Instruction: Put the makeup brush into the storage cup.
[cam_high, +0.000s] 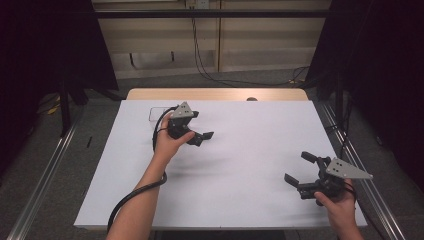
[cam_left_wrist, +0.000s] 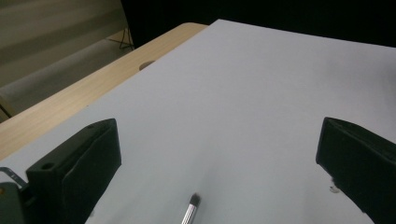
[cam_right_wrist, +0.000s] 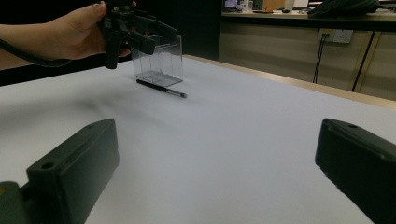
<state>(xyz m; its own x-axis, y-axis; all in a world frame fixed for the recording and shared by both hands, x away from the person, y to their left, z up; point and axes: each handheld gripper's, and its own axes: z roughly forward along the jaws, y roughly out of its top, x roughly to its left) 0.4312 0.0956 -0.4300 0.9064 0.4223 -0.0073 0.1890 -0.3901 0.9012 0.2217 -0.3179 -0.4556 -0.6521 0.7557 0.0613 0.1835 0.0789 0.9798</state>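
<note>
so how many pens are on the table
1: a pen lies flat on the white table, just in front of the clear box, under the left gripper. More may be hidden.

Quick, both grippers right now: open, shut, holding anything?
Left gripper: open, holding nothing, above the thin black pen with a silver tip lying on the white table.
Right gripper: open, holding nothing.

A white sheet (cam_high: 250, 165) covers most of a light wooden desk (cam_high: 215, 94), whose bare far edge has a round cable hole (cam_high: 251, 99). Beyond it stands a beige panelled wall (cam_high: 260, 45) with black cables (cam_high: 205, 65) trailing to the grey carpeted floor (cam_high: 55, 165). Dark curtains (cam_high: 45, 45) hang at both sides, and metal rails (cam_high: 45, 175) run along the floor.
</note>
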